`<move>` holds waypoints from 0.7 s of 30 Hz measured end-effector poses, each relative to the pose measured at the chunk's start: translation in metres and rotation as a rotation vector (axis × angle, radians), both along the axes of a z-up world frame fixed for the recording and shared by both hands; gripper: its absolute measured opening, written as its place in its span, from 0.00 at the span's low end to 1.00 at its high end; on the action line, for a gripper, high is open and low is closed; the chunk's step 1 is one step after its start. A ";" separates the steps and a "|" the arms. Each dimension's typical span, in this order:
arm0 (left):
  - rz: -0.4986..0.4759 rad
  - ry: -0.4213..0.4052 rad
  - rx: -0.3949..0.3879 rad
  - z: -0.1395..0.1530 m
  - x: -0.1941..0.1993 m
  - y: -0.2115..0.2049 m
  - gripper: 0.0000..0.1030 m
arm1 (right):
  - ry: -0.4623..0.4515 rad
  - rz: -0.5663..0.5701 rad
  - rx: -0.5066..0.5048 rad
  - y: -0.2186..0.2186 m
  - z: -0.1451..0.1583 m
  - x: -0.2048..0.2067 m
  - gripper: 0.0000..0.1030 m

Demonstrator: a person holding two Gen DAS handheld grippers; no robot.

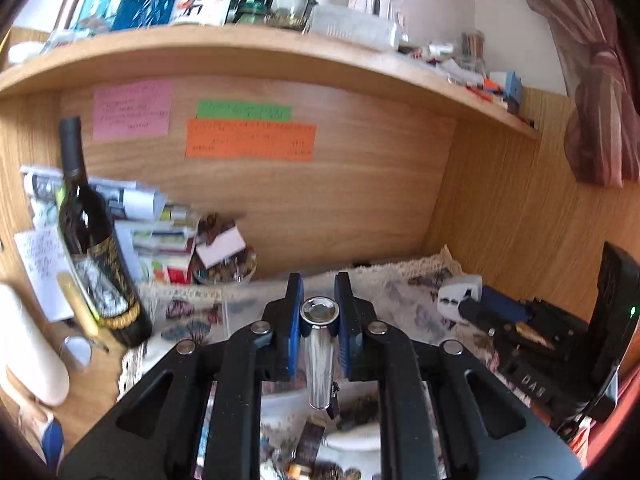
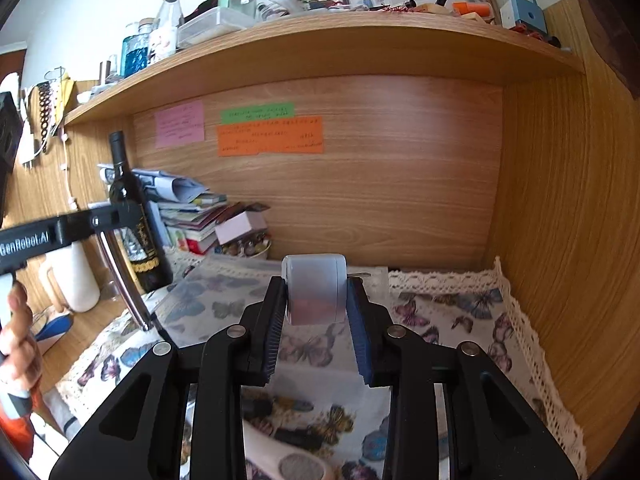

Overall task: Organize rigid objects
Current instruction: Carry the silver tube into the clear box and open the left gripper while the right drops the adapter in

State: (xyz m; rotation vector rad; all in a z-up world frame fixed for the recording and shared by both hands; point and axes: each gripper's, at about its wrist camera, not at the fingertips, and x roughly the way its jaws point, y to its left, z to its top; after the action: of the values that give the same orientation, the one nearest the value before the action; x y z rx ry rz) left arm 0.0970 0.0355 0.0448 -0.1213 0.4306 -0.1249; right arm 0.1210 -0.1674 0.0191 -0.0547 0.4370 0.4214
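My left gripper (image 1: pixel 319 308) is shut on a shiny silver tube (image 1: pixel 319 356), held upright above the desk; it also shows in the right wrist view (image 2: pixel 124 280), hanging from the left gripper at the far left. My right gripper (image 2: pixel 316 300) is shut on a pale grey rounded box (image 2: pixel 315 288), held above the butterfly cloth (image 2: pixel 452 320). In the left wrist view the right gripper's black body (image 1: pixel 532 332) and the grey box (image 1: pixel 460 292) show at the right.
A dark wine bottle (image 1: pixel 92 248) stands at the left beside stacked papers and books (image 1: pixel 152 232) and a bowl of small items (image 1: pixel 224 268). A white bottle (image 1: pixel 28 344) stands at the far left. A cluttered shelf (image 2: pixel 320 40) hangs overhead. Wooden walls enclose the back and right.
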 end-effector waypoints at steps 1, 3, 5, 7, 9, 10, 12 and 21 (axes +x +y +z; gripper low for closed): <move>0.002 -0.007 0.004 0.003 0.003 0.000 0.14 | -0.001 -0.001 -0.001 0.001 0.000 0.002 0.27; 0.007 -0.022 0.010 0.009 0.011 -0.001 0.14 | -0.001 -0.003 -0.005 0.003 0.001 0.009 0.27; 0.007 -0.028 0.007 0.010 0.020 -0.001 0.14 | 0.009 0.001 -0.008 0.006 0.000 0.016 0.27; -0.014 -0.027 -0.007 0.007 0.031 -0.002 0.14 | 0.025 0.007 -0.016 0.010 -0.004 0.023 0.27; -0.026 -0.003 -0.008 -0.001 0.046 -0.006 0.14 | 0.043 0.009 -0.034 0.015 -0.009 0.029 0.27; -0.030 0.011 -0.007 -0.006 0.053 -0.008 0.14 | 0.054 0.011 -0.044 0.017 -0.013 0.032 0.27; -0.049 0.056 -0.008 -0.020 0.069 -0.014 0.14 | 0.079 0.015 -0.064 0.021 -0.021 0.038 0.27; -0.099 0.279 -0.041 -0.079 0.113 -0.020 0.14 | 0.190 0.021 -0.134 0.031 -0.054 0.057 0.27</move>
State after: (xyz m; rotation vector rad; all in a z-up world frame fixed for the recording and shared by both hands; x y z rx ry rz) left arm 0.2104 0.0157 -0.0344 -0.1583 0.7132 -0.2156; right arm 0.1785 -0.1360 -0.0344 -0.1503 0.6525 0.4187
